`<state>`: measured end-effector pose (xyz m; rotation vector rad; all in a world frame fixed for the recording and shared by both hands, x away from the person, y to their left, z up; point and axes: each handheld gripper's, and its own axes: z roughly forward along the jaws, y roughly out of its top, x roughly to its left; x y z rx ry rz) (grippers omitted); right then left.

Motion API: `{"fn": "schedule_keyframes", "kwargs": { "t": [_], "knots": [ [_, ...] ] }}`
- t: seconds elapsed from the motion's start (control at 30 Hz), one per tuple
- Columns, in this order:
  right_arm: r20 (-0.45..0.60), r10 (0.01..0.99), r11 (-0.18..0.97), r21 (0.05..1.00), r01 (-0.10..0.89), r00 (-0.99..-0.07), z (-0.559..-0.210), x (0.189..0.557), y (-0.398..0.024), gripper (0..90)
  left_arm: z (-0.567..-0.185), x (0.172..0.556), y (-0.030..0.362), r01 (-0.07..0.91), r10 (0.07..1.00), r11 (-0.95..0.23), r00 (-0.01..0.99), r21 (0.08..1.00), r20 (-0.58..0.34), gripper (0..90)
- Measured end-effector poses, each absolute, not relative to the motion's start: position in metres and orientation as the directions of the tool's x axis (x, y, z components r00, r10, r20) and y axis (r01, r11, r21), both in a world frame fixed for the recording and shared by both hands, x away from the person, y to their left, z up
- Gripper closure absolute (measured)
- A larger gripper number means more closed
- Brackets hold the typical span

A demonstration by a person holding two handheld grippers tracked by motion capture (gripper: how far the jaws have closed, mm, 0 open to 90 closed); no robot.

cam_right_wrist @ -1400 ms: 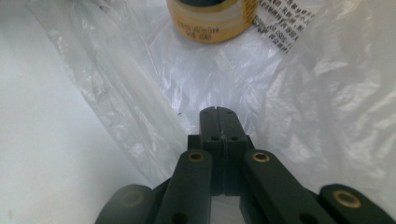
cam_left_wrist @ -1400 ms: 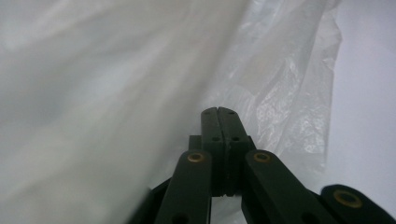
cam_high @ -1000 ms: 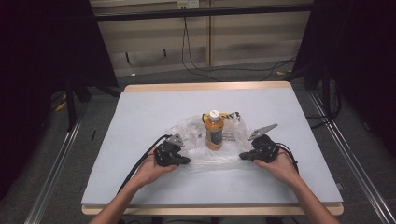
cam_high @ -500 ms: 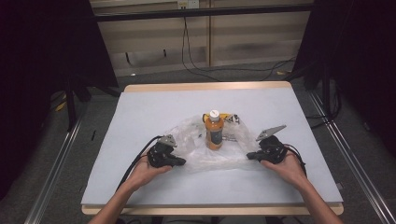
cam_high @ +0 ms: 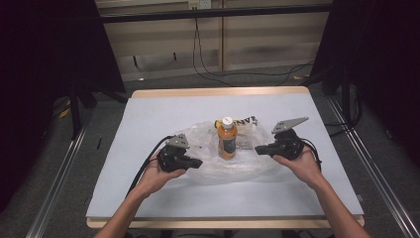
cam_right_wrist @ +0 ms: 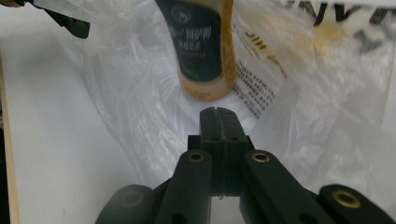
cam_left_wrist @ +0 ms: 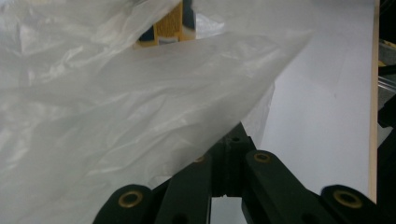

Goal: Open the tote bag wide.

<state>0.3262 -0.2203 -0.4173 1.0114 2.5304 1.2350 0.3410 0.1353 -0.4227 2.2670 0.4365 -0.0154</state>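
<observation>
1. The left tongs [cam_high: 197, 163] lay at the left edge of the clear plastic bag [cam_high: 208, 148], well to the left of the bottle [cam_high: 227, 139]. In the left gripper view their jaws were pressed together, with a taut sheet of the film [cam_left_wrist: 140, 93] rising from the tips, so they appeared clamped on the bag.
2. The right tongs [cam_high: 258, 149] sat just right of the bottle, at the bag's right side. In the right gripper view [cam_right_wrist: 218, 114] the jaws met with no gap; whether film was caught between them could not be told, since the plastic lay under and around the tips.
3. The bottle stood upright on the worktop [cam_high: 148, 114], orange with a white cap, near the middle of the crumpled bag. From the right gripper view its base [cam_right_wrist: 205, 88] rested on or within the film, just beyond the tips; whether it was fully inside the bag was unclear.
4. The step in hand was judged to be working the bag around the bottle, with each side of the bag held or about to be held.
5. The next move would likely call for a sure hold on the right-hand film, then an even lift of both sides, gently enough that the bottle stayed standing.
</observation>
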Motion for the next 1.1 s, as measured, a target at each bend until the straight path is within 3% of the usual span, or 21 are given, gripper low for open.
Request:
{"fn": "schedule_keyframes", "kwargs": {
  "t": [0.27,0.47,0.73,1.1],
  "knots": [
    [0.155,0.601,0.491,0.703,0.515,-0.784,-0.408,0.362,-0.209,90.0,-0.429,0.346,0.103,0.29,0.274,-0.692,0.953,0.661,-0.13,90.0],
    [0.182,0.573,0.557,0.629,0.543,-0.799,-0.429,0.386,-0.194,90.0,-0.454,0.357,0.089,0.313,0.291,-0.746,0.947,0.588,-0.135,90.0],
    [0.207,0.584,0.601,0.54,0.59,-0.785,-0.46,0.411,-0.175,90.0,-0.468,0.355,0.088,0.334,0.297,-0.741,0.941,0.582,-0.161,90.0],
    [0.235,0.695,0.471,0.565,0.677,-0.679,-0.475,0.44,-0.187,90.0,-0.467,0.334,0.099,0.296,0.251,-0.766,0.955,0.571,-0.159,90.0]
  ]
}}
